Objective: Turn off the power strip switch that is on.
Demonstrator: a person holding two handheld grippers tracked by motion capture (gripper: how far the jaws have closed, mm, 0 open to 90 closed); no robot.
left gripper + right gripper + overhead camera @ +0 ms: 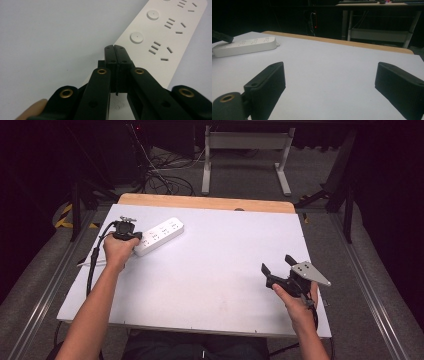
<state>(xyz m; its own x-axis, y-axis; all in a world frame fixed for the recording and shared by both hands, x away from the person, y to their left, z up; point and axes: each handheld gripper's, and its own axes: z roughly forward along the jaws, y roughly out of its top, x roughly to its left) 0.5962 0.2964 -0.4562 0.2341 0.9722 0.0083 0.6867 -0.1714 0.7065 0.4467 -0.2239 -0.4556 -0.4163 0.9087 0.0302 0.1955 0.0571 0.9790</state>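
A white power strip (pixel 160 234) lies at an angle at the far left of the white table (pixel 215 270). My left gripper (pixel 133 238) is shut, its tips over the strip's near end. In the left gripper view the two jaws press together at the left gripper (pixel 115 47), above the power strip (pixel 160 37) with its sockets and round buttons; nothing shows between them. My right gripper (pixel 277 265) stands open near the front right, well away from the strip. The right gripper view has the right gripper (pixel 332 82) spread wide over bare table, with the power strip (pixel 244 46) far off at left.
A wooden strip (pixel 205 202) runs along the table's far edge. Behind it stand a white table frame (pixel 245 150) and loose cables (pixel 165 177) on the floor. A black cable (pixel 95 257) trails from the left gripper past the table's left edge.
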